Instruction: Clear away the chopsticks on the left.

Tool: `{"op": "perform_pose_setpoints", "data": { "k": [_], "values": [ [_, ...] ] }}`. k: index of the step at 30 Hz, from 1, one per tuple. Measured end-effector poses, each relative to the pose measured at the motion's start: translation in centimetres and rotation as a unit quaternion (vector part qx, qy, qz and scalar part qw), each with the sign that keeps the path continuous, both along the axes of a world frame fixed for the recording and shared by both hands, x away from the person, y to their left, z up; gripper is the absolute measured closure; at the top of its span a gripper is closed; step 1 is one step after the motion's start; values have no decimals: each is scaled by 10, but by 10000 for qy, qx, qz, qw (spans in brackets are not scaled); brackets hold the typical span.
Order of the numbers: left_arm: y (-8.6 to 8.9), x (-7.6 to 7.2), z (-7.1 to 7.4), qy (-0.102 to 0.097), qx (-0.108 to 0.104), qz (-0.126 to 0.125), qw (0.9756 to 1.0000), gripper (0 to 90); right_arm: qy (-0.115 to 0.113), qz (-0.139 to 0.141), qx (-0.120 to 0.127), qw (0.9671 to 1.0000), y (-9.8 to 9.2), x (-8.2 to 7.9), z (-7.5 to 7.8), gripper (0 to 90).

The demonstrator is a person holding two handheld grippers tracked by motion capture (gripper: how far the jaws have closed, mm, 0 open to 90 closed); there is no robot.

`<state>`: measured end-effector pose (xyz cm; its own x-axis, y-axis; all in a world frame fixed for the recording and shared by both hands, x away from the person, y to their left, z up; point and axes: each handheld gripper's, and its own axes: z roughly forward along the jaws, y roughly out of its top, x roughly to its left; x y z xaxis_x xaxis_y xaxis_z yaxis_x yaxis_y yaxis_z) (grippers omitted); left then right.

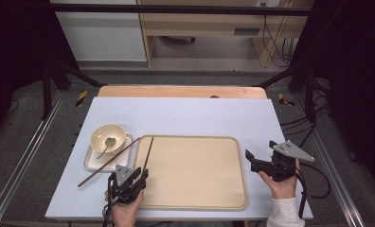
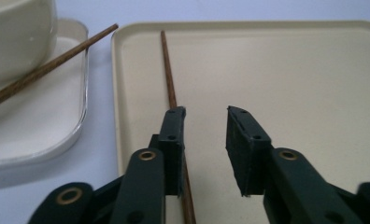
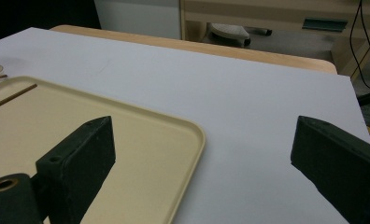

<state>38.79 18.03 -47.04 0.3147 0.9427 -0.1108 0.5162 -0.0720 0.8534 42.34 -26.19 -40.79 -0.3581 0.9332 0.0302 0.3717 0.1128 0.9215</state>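
From above, a spoon [image 1: 108, 143] lies in the bowl [image 1: 108, 136] at left; the left gripper view crops that bowl. One chopstick [image 2: 47, 67] leans across the saucer [image 2: 43, 135]. The other chopstick [image 2: 170, 88] lies along the tray [image 2: 314, 84], under the left gripper [image 2: 206, 119]'s left jaw, jaws partly open, gripping nothing. The right gripper [image 3: 202, 158], lower right, gapes wide, empty.

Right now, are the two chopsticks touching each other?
Apart. The left gripper view shows the tray rim between the chopstick on the tray and the chopstick across the plate.
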Motion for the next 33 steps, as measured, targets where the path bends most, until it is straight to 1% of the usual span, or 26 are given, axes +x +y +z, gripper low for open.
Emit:
{"op": "perform_pose_setpoints", "data": {
  "k": [1,3,4,6,8,10,12,13,15,17,20,22,24,25,27,28,30,32,33],
  "values": [
    [1,0,2,-48,50,-63,10000,641,4,-4,6,10000,0,0,0,70],
    [2,-2,7,-151,76,-156,9997,588,5,-15,3,10000,-1,0,0,70],
    [2,-2,10,-215,90,-248,9994,568,1,-14,2,10000,-1,0,0,70],
    [2,-3,16,-301,163,-397,9986,531,4,-15,-5,10000,0,0,0,70],
    [2,-1,20,-384,221,-586,9973,504,21,-22,-8,10000,0,0,-1,70],
    [3,1,25,-419,146,-857,9953,485,14,-29,-16,10000,-1,0,-1,69],
    [6,4,30,-414,42,-1079,9933,476,17,-25,10,10000,-1,0,0,69],
    [7,5,32,-407,38,-1149,9925,466,19,-29,-1,10000,-1,0,0,69],
    [11,7,38,-440,102,-1243,9912,451,9,-44,9,10000,-2,0,0,69],
    [12,10,44,-483,108,-1384,9891,429,9,-51,13,10000,-2,0,0,69],
    [14,13,51,-474,280,-1643,9849,367,-18,-55,18,10000,-3,-1,1,69],
    [15,13,55,-428,414,-1788,9821,338,-12,-52,32,10000,-3,-1,1,69],
    [18,12,58,-419,484,-1850,9806,325,-14,-51,21,10000,-2,-1,1,69],
    [20,11,59,-407,511,-1903,9795,317,-14,-51,18,10000,-2,-1,1,69],
    [25,9,60,-387,562,-1976,9779,313,-9,-47,15,10000,-2,-1,1,68],
    [28,7,60,-410,579,-1989,9774,312,-10,-50,8,10000,-2,-1,1,68],
    [35,4,58,-446,524,-2008,9772,313,-4,-54,6,10000,-3,-1,1,68],
    [43,1,54,-457,378,-2014,9777,315,13,-61,7,10000,-3,-1,0,68],
    [46,0,52,-441,351,-1998,9782,315,11,-60,-8,10000,-3,0,0,68]
  ]
}}
